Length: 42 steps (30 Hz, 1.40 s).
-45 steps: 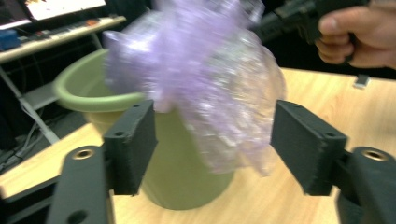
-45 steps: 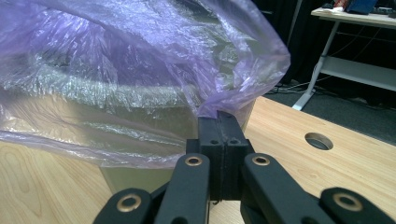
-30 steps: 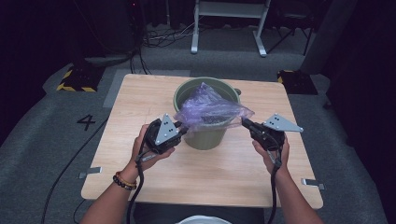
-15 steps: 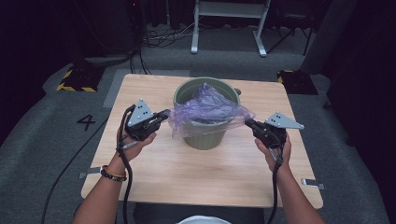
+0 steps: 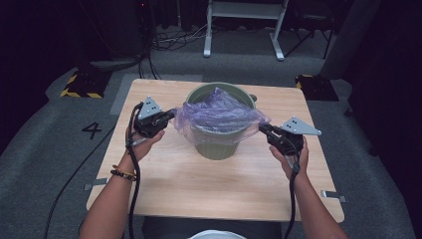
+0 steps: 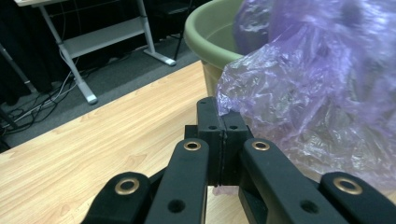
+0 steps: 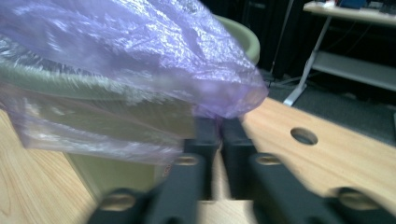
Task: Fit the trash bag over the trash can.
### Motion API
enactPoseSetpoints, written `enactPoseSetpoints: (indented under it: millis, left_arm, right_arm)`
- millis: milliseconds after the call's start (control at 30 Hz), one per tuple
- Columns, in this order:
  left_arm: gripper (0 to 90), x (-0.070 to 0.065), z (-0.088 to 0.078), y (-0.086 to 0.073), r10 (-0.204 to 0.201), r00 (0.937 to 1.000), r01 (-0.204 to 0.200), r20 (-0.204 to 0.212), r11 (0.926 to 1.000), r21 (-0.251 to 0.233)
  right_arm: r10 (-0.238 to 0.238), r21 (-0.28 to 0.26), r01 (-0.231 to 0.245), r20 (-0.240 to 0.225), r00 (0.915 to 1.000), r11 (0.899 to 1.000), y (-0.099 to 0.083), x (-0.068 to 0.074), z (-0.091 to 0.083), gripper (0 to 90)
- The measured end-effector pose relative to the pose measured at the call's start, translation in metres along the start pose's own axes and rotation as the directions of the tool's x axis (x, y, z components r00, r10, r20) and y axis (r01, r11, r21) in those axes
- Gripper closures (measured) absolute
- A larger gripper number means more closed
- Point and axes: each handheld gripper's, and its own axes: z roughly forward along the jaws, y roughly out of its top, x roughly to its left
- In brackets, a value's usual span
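A green bucket (image 5: 219,147) stands mid-table with a thin purple plastic bag (image 5: 219,114) spread across its mouth. My left gripper (image 5: 171,115) is at the bucket's left side, and in the left gripper view it (image 6: 223,114) is shut on the bag's edge (image 6: 317,93) beside the rim (image 6: 205,32). My right gripper (image 5: 263,128) is at the bucket's right side. Its jaws have just been opening: in the blurred right gripper view a narrow gap shows at the gripper (image 7: 219,123), with the bag's corner (image 7: 140,56) draped over the tips.
The wooden table (image 5: 199,194) has bare room in front of the bucket and a round hole (image 7: 303,136) near the right gripper. A white metal stand (image 5: 244,10) and cables lie on the floor behind. A yellow-black striped block (image 5: 79,87) sits at the back left.
My left gripper has swung from in front of the bucket out to its left, pulling the bag's edge with it and stretching the bag wider. The right hand has hardly moved.
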Motion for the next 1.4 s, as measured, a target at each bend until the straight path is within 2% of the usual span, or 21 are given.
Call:
enactPoseSetpoints:
  millis: [33, 133, 200, 233, 300, 333, 400, 467, 567, 633, 767, 867, 933, 1000, 1033, 1100, 1167, 1233, 1333, 1367, 1400]
  left_arm:
    - [88.6, -0.001, -0.002, 0.0, 0.007, 1.0, -0.007, -0.006, 1.0, -0.002]
    - [72.9, -0.001, -0.013, 0.001, -0.006, 0.9999, 0.006, -0.01, 0.9999, -0.012]
    - [54.9, 0.0, -0.019, 0.001, -0.026, 0.9994, 0.026, -0.025, 0.9996, -0.011]
    - [44.3, 0.0, -0.022, 0.0, -0.037, 0.9992, 0.037, -0.017, 0.9992, -0.014]
    - [31.5, 0.002, -0.028, -0.002, -0.053, 0.9986, 0.053, 0.003, 0.998, -0.035]
    - [27.8, 0.002, -0.032, -0.004, -0.054, 0.9985, 0.054, 0.005, 0.9973, -0.05]
    - [21.3, 0.003, -0.037, -0.008, -0.046, 0.9984, 0.048, 0.033, 0.9976, -0.05]
    - [18.0, 0.003, -0.043, -0.011, -0.035, 0.9986, 0.038, 0.04, 0.9977, -0.057]
    - [15.9, -0.002, -0.051, -0.012, -0.014, 0.9958, 0.021, 0.09, 0.9966, -0.08]
    - [15.9, -0.009, -0.054, -0.01, 0.022, 0.9929, -0.011, 0.117, 0.996, -0.089]
    - [16.0, -0.029, -0.047, -0.002, 0.117, 0.9879, -0.112, 0.102, 0.9922, -0.055]
    - [23.4, -0.033, -0.039, 0.006, 0.134, 0.9872, -0.13, 0.086, 0.9904, -0.046]
    - [34.5, -0.03, -0.035, 0.011, 0.128, 0.9878, -0.123, 0.089, 0.9909, -0.053]
    - [41.1, -0.026, -0.03, 0.014, 0.137, 0.9873, -0.133, 0.081, 0.99, -0.045]
    - [45.7, -0.025, -0.027, 0.016, 0.15, 0.9866, -0.149, 0.063, 0.9883, -0.033]
    - [53.6, -0.022, -0.022, 0.018, 0.168, 0.9845, -0.167, 0.049, 0.9857, -0.022]
    - [60.3, -0.019, -0.018, 0.021, 0.166, 0.9856, -0.165, 0.034, 0.986, -0.021]
    - [67.1, -0.015, -0.014, 0.023, 0.156, 0.9863, -0.155, 0.053, 0.9875, -0.029]
    - [74.2, -0.011, -0.007, 0.028, 0.157, 0.9867, -0.155, 0.043, 0.9874, -0.028]
    - [74.4, -0.01, -0.005, 0.03, 0.162, 0.9861, -0.161, 0.038, 0.9867, -0.023]
    - [74.4, -0.009, -0.002, 0.031, 0.162, 0.9863, -0.161, 0.032, 0.9867, -0.02]
  right_arm:
    - [-0.007, -0.003, 0.007, -0.004, 1.0, 1.0, 0.0, 0.002, -0.002, 70.1]
    - [-0.059, -0.014, 0.059, -0.042, 0.9974, 0.998, 0.002, 0.007, -0.01, 56.6]
    - [-0.065, -0.02, 0.064, -0.064, 0.9958, 0.998, 0.005, 0.009, -0.017, 49.3]
    - [-0.081, -0.026, 0.079, -0.072, 0.9942, 0.997, 0.006, 0.011, -0.021, 45.8]
    - [-0.099, -0.035, 0.097, -0.079, 0.9919, 0.995, 0.009, 0.013, -0.027, 40.5]
    - [-0.116, -0.042, 0.113, -0.092, 0.9889, 0.993, 0.01, 0.014, -0.029, 39.6]
    - [-0.149, -0.051, 0.145, -0.076, 0.986, 0.988, 0.013, 0.016, -0.034, 37.2]
    - [-0.152, -0.068, 0.147, -0.071, 0.9859, 0.987, 0.015, 0.016, -0.038, 36.2]
    - [-0.157, -0.087, 0.152, -0.056, 0.9859, 0.985, 0.019, 0.015, -0.041, 34.9]
    - [-0.155, -0.094, 0.151, -0.042, 0.987, 0.984, 0.021, 0.014, -0.043, 33.2]
    - [-0.212, -0.114, 0.207, -0.03, 0.9768, 0.972, 0.027, 0.016, -0.042, 32.3]
    - [-0.247, -0.109, 0.241, -0.047, 0.9679, 0.964, 0.032, 0.017, -0.036, 34.5]
    - [-0.256, -0.112, 0.245, -0.09, 0.9626, 0.963, 0.036, 0.014, -0.031, 41.9]
    - [-0.266, -0.112, 0.256, -0.089, 0.9597, 0.96, 0.04, 0.01, -0.027, 57.3]
    - [-0.27, -0.115, 0.257, -0.111, 0.9565, 0.959, 0.042, 0.008, -0.025, 61.2]
    - [-0.274, -0.113, 0.262, -0.114, 0.9548, 0.958, 0.045, 0.004, -0.022, 73.5]
    - [-0.254, -0.115, 0.24, -0.131, 0.9582, 0.964, 0.048, -0.001, -0.018, 81.7]
    - [-0.233, -0.112, 0.219, -0.136, 0.9629, 0.969, 0.051, -0.007, -0.014, 89.3]
    - [-0.216, -0.094, 0.206, -0.115, 0.9696, 0.974, 0.055, -0.013, -0.006, 90.0]
    - [-0.202, -0.065, 0.195, -0.108, 0.9736, 0.979, 0.058, -0.018, 0.002, 90.0]
    - [-0.202, -0.065, 0.195, -0.108, 0.9736, 0.979, 0.058, -0.018, 0.002, 90.0]
